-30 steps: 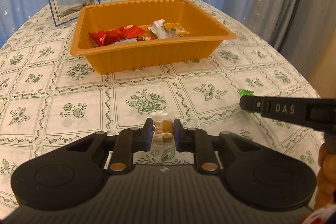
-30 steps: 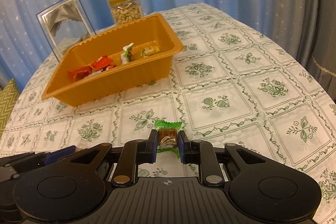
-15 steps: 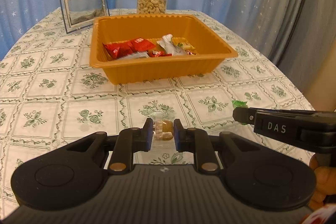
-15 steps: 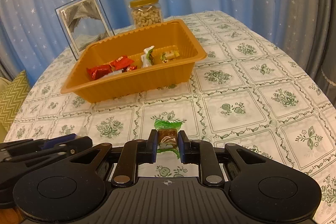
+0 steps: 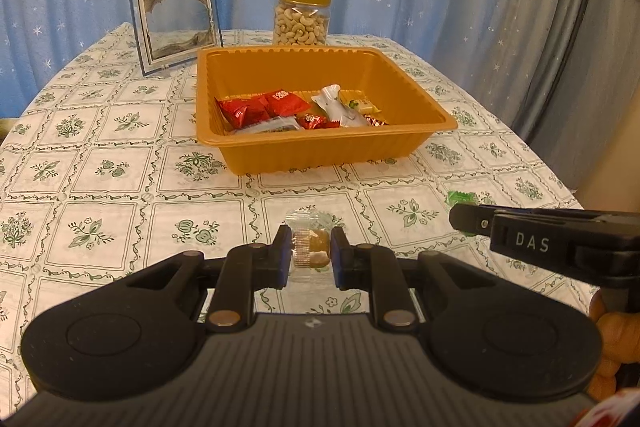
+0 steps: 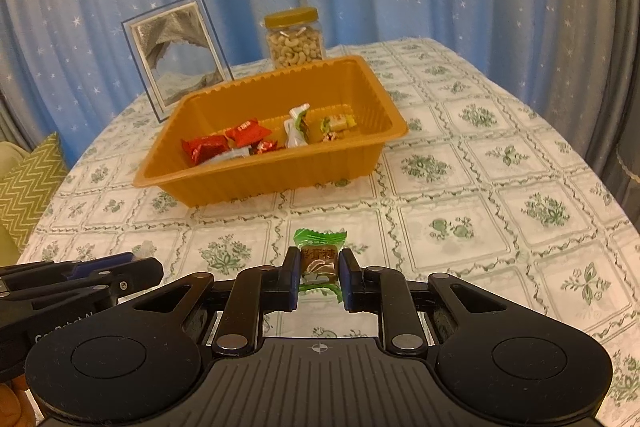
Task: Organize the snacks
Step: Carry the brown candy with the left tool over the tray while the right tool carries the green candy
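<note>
Left gripper (image 5: pixel 310 254) clamping clear candy (image 5: pixel 310 247); right gripper (image 6: pixel 320 277) clamping green candy (image 6: pixel 320 259)

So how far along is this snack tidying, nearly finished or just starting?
Well along. Several wrapped snacks already lie in the orange tray. In hand: the left claw grips a clear-wrapped sweet, and the right claw grips a green-wrapped candy, both short of the tray. Left: dropping these two in. No other loose snacks show on the tablecloth.
</note>
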The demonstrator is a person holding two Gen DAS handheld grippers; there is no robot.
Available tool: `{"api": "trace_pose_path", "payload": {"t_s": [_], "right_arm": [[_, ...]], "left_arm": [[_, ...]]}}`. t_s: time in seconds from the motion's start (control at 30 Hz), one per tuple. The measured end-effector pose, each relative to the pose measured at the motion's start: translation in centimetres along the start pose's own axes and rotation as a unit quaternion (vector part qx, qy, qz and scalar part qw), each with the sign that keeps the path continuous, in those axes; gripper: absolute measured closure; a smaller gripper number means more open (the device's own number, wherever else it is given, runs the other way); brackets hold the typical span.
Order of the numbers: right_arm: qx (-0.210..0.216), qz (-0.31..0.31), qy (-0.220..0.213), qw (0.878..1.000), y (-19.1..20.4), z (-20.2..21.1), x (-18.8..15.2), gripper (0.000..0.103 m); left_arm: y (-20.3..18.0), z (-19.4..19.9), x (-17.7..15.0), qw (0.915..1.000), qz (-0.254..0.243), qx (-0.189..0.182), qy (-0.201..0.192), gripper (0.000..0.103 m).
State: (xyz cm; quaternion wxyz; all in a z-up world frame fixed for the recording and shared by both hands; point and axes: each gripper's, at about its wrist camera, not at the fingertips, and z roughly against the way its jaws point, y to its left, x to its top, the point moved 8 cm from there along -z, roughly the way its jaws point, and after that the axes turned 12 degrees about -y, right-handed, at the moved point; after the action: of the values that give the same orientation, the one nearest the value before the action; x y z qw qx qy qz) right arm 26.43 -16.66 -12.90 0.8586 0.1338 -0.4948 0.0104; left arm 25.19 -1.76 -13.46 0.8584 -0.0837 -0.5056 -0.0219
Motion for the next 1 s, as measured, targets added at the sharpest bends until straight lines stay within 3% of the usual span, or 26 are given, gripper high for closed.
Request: {"api": "trace_pose_path", "payload": {"t_s": [0.5, 1.0], "right_arm": [[0.018, 0.035, -0.056, 0.998, 0.4, 0.2, 6.3, 0.083], [0.032, 0.036, -0.076, 0.996, 0.7, -3.9, 10.8, 0.083]], "left_arm": [[1.0, -0.1, 5.6, 0.9989, -0.008, -0.005, -0.046, 0.085], [1.7, -5.0, 10.4, 0.9982, -0.020, -0.004, -0.057, 0.085]]}}
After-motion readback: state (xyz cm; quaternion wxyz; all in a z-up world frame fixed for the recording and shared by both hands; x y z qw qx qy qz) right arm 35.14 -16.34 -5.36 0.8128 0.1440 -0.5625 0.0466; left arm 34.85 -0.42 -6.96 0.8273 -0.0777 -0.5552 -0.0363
